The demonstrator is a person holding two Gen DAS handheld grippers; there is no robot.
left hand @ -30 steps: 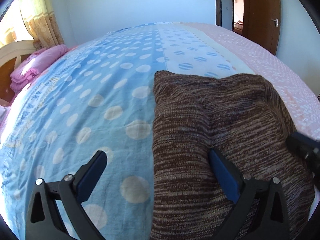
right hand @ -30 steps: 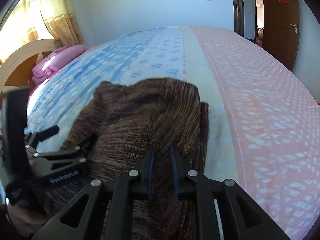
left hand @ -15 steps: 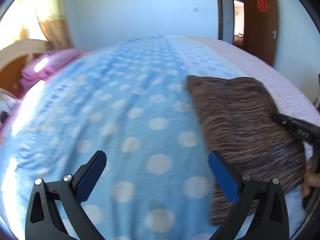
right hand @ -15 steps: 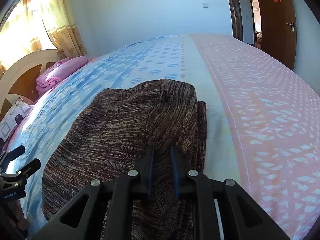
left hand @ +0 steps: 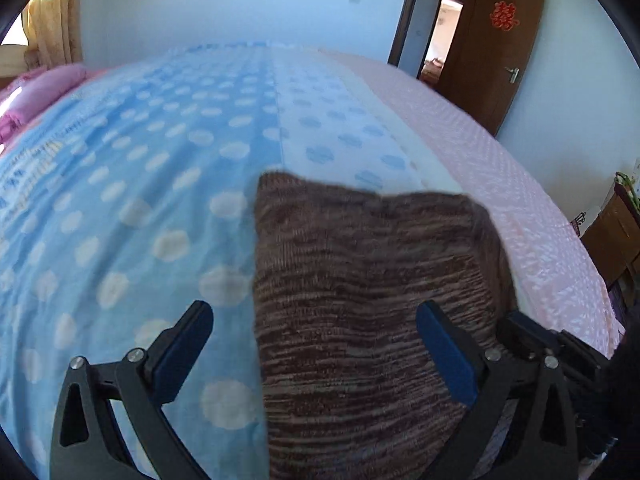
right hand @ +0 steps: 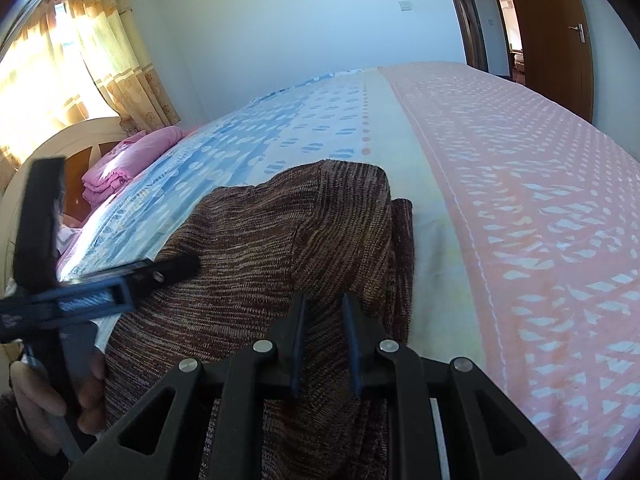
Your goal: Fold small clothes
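A brown knitted garment (left hand: 368, 280) lies folded on the bed. My left gripper (left hand: 316, 344) is open, its jaws wide apart over the garment's near left edge, holding nothing. In the right wrist view the garment (right hand: 272, 248) fills the middle. My right gripper (right hand: 323, 320) is shut on a raised fold of the garment near its right edge. The left gripper (right hand: 100, 284) also shows there, at the garment's left side.
The bed has a blue dotted sheet (left hand: 120, 184) on the left and a pink patterned part (right hand: 540, 200) on the right. Folded pink bedding (right hand: 132, 160) lies by the headboard. A brown door (left hand: 504, 40) stands open at the back right.
My left gripper swung away to the left, then came back over the garment's left edge, still open. My right gripper kept its hold on the fold.
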